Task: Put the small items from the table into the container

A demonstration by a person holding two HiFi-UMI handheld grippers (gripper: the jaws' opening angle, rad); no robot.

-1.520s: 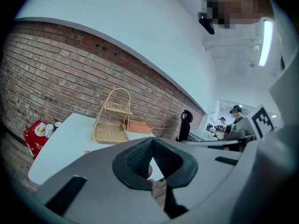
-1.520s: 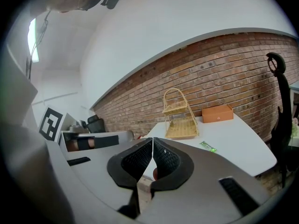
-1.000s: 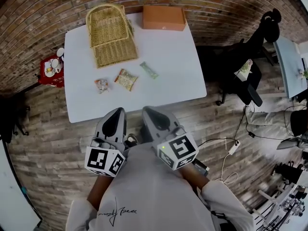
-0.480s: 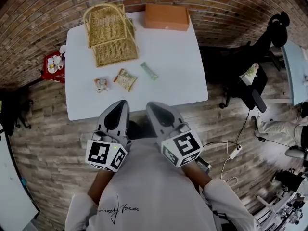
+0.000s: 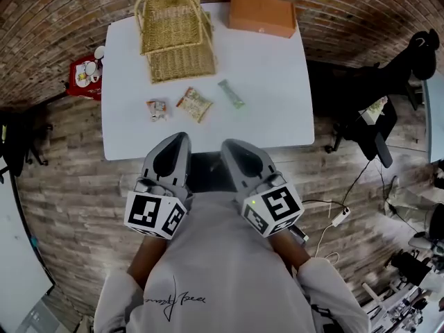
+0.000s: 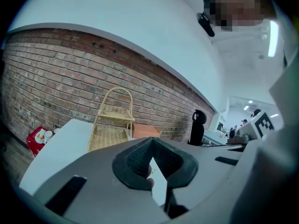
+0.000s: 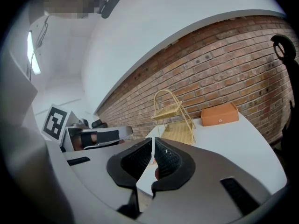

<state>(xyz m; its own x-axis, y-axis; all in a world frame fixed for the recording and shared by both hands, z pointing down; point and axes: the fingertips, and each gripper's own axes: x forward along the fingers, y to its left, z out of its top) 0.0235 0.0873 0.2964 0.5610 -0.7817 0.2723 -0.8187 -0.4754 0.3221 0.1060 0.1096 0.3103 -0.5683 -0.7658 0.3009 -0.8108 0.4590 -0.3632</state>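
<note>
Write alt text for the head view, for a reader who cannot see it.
From above, a person holds the left gripper and right gripper, both shut and empty, side by side at the near edge of a white table. Three snack packets lie on it, with a wicker basket and an orange box toward the far edge.

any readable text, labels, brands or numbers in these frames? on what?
Nothing can be read outright.
Shirt: cursive print, upside down in the head view, illegible.
Three snack packets: print too small.
Orange box: small mark on its side, too small.
Marker cubes: square code patterns, no words.
</note>
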